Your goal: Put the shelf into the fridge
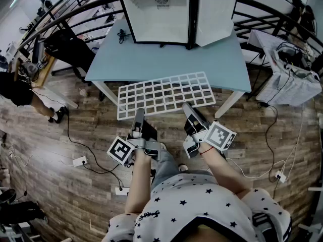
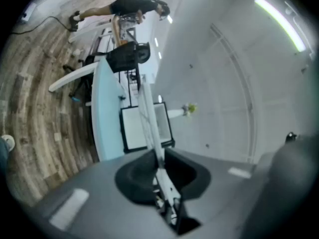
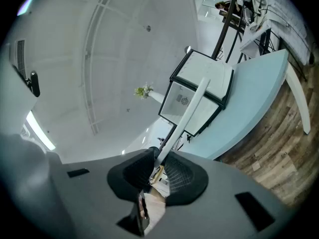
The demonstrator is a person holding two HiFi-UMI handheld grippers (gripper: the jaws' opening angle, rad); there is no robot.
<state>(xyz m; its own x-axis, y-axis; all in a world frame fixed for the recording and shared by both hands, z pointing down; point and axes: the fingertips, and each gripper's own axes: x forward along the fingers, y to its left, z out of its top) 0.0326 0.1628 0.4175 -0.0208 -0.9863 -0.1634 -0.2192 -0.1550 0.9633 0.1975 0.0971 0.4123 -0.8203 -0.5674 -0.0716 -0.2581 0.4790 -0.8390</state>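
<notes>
- While the person stands facing a pale blue table (image 1: 151, 59), the white wire shelf (image 1: 166, 92) is held up flat between the two grippers, well clear of the wooden floor (image 1: 65, 130).
- Left gripper (image 1: 138, 116): its jaws are clamped on the shelf's near edge, toward the left corner. In the left gripper view the gripper (image 2: 158, 171) has its dark pads pressed onto the shelf (image 2: 149, 118), seen edge-on, which runs away from the jaws toward the table (image 2: 104, 113).
- Right gripper (image 1: 189, 110): it bites the same near edge, further right. In the right gripper view the gripper (image 3: 158, 169) has both pads closed on the thin white rim of the shelf (image 3: 189, 113).
- In the head view the shelf's far edge overlaps the table's near edge. The shelf is outside the fridge.
- The small black fridge (image 1: 161, 14) stands at the far side of the table with a white, lit interior, and its door (image 1: 217, 16) is swung open to the right. It also shows past the shelf in the left gripper view (image 2: 134, 128) and the right gripper view (image 3: 199, 96).
- A power strip (image 1: 79, 161) lies on the floor at the left, and a cloth-covered stand (image 1: 287, 79) is at the right.
</notes>
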